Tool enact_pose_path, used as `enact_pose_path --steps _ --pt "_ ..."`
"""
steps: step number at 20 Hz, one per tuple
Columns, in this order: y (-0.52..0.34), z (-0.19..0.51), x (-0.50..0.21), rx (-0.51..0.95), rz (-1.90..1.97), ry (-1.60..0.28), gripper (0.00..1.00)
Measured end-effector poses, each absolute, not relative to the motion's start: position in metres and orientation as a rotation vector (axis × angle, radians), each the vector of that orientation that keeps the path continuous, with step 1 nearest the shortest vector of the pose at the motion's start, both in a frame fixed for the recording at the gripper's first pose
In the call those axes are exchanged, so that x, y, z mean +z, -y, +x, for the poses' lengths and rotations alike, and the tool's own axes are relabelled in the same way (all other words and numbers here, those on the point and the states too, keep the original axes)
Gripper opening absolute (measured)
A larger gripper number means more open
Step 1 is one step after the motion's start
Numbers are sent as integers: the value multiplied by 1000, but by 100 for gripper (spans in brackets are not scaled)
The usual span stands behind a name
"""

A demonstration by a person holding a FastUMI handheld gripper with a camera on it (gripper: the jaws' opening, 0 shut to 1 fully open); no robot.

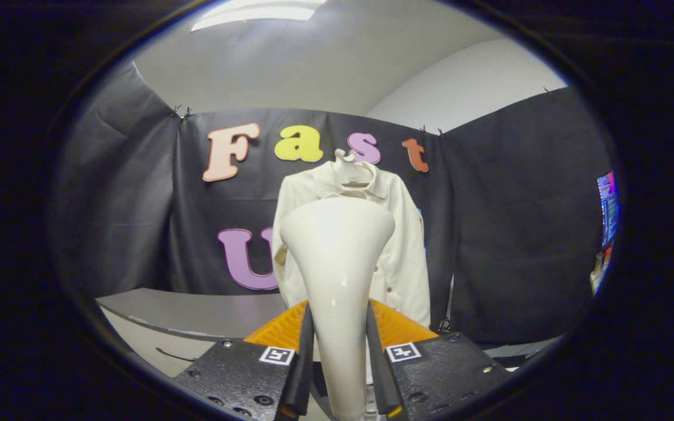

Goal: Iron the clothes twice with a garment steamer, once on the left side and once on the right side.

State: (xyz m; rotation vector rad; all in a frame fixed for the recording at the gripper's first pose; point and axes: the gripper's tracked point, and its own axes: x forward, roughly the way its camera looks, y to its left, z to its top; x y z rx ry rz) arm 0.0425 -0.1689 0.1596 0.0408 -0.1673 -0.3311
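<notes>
The garment steamer point(337, 275) is pinched by its narrow handle between the jaws of the gripper point(340, 356), both fingers pressed against it, its flared head held upright. Just beyond the head, a cream shirt point(410, 234) is hung against the booth wall, apparently not touched by the steamer. A grey table point(196, 313) is seen below.

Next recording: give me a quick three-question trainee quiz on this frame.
1. True or false: the hand-held gripper is shut on the garment steamer.
2. What hangs on the booth wall beyond the steamer's head?
3. The steamer's wide head points: A) up, in front of the shirt; B) down at the table.

Key: 1 true, both fingers press its handle; 2 a cream shirt on a hanger; 3 A.
</notes>
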Motion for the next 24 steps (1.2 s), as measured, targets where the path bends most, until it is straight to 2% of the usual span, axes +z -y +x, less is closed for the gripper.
enact_pose_path --steps 7,17,24 --pt "70 -16 145 -160 56 186 42" --pt "-12 -77 61 -62 -80 69 43" --pt "-25 -92 56 -66 -110 185 43"
